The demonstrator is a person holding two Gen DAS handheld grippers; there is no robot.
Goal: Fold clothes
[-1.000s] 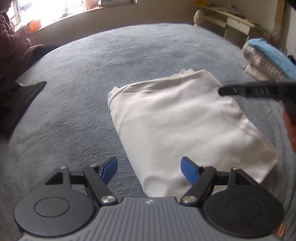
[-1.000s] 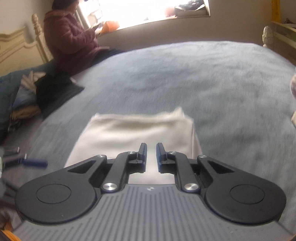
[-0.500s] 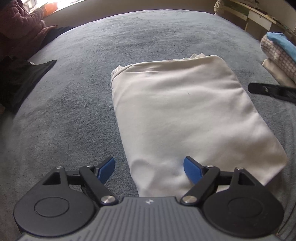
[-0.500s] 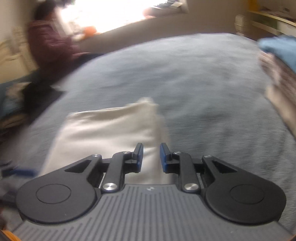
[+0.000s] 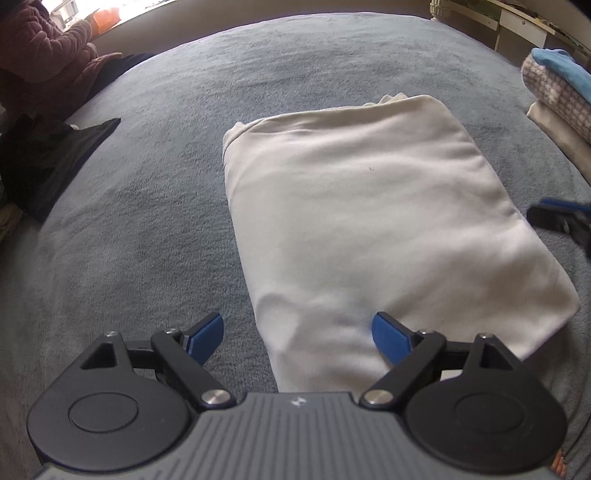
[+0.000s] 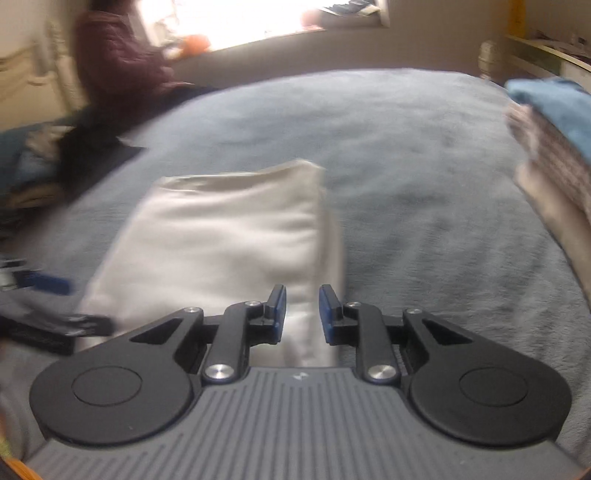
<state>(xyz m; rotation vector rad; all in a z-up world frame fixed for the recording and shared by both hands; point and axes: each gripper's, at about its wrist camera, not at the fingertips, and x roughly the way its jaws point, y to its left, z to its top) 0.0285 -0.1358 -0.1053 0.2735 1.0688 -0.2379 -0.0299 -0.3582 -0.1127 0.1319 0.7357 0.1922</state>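
Right gripper (image 6: 302,309) now parted narrowly, nearly shut 1 s ago; left gripper (image 5: 297,331) stays wide.
Cream garment (image 5: 369,221) folded flat; bare grey bedspread (image 5: 147,221) on left.

Daylight floods in from a window (image 6: 258,22) at the top of the right wrist view, blown out to pure white glare. The left wrist view is fairly sharp, softly lit, with faint shadows on the cream garment (image 5: 369,221). The right wrist view is smeared by motion blur, worst at the left and right edges. Fisheye distortion bulges the grey bedcover (image 5: 147,221) and curves the frame corners.
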